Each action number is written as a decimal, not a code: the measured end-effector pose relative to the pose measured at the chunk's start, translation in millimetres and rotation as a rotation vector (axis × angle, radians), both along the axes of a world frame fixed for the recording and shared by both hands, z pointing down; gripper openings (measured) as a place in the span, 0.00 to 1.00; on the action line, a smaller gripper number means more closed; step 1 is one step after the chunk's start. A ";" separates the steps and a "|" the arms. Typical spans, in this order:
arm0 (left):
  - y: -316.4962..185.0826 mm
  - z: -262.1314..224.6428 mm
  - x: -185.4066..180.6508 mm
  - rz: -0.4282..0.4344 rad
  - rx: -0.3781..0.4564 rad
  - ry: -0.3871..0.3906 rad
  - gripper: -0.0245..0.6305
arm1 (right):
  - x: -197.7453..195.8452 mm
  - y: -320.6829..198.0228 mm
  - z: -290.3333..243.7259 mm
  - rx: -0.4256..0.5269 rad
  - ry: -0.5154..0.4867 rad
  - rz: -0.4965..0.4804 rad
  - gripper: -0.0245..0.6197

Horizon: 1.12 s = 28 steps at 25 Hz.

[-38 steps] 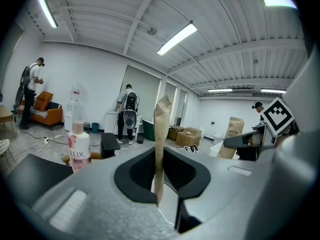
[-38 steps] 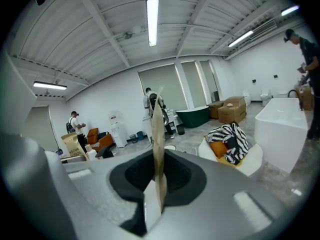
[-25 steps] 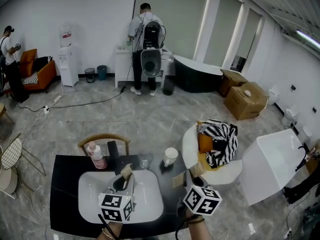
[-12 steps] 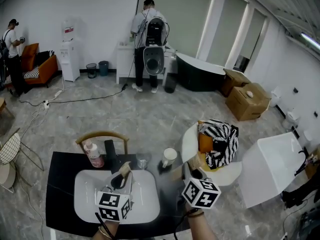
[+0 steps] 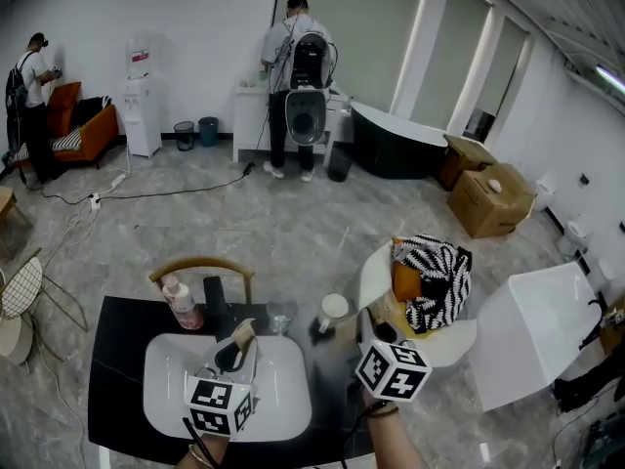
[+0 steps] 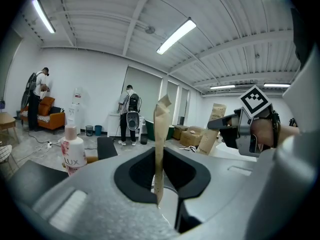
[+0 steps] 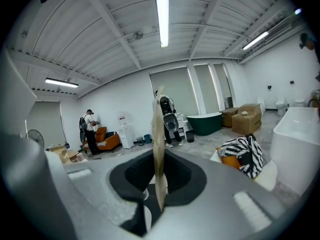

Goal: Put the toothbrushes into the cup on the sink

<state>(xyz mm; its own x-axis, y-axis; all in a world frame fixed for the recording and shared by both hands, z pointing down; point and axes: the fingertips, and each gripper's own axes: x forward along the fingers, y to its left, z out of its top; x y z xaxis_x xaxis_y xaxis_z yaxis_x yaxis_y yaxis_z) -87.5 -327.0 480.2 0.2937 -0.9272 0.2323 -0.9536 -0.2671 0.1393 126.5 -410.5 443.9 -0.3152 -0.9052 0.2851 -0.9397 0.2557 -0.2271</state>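
Beside sink [image 5: 288, 389], bottle [image 6: 73, 151] label legible from left gripper view alone.

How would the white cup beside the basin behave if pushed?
The cup stands upright and looks small and light, so it may slide or tip easily. Its smooth white wall suggests something stiff, perhaps slippery.

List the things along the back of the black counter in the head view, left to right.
pink Lux bottle → black faucet → clear glass → white cup
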 end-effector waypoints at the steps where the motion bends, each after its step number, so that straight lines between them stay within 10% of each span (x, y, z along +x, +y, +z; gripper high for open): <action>1: -0.3 1.2 -0.5 -0.001 -0.001 0.000 0.10 | -0.7 -2.3 -0.4 0.003 0.000 -0.001 0.10; 28: 0.2 16.6 -5.6 -0.036 -0.035 0.000 0.10 | -3.8 -62.3 0.8 0.075 0.006 0.019 0.10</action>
